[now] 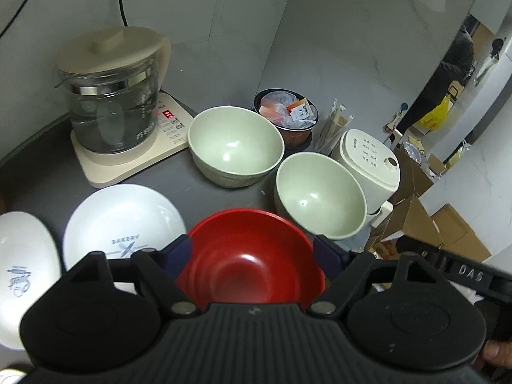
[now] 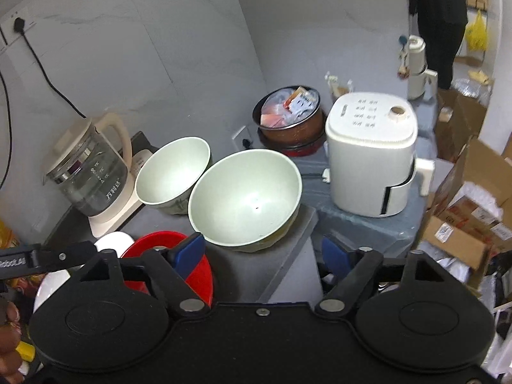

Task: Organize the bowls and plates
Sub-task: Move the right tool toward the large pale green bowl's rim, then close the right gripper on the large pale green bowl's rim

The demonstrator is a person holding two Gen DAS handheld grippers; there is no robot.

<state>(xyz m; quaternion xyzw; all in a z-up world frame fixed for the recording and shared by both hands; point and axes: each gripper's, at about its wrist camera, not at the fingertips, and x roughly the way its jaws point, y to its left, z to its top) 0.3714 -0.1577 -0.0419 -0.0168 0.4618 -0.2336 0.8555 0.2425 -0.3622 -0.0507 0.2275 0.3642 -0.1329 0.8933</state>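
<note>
Left gripper point(image 1: 252, 252), angled downward, fingers spread wide astride the red bowl point(image 1: 249, 262) at 6 o'clock. Right gripper point(image 2: 264, 252), fingers likewise apart, empty, below the green bowl point(image 2: 244, 200) at 12 o'clock.

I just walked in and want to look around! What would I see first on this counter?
The shiny red bowl jumps out first, sitting right between the open jaws of the left gripper. Behind it stand two pale green bowls, side by side. At the back left, a glass kettle sits on its base, and white plates lie left of the red bowl.
</note>
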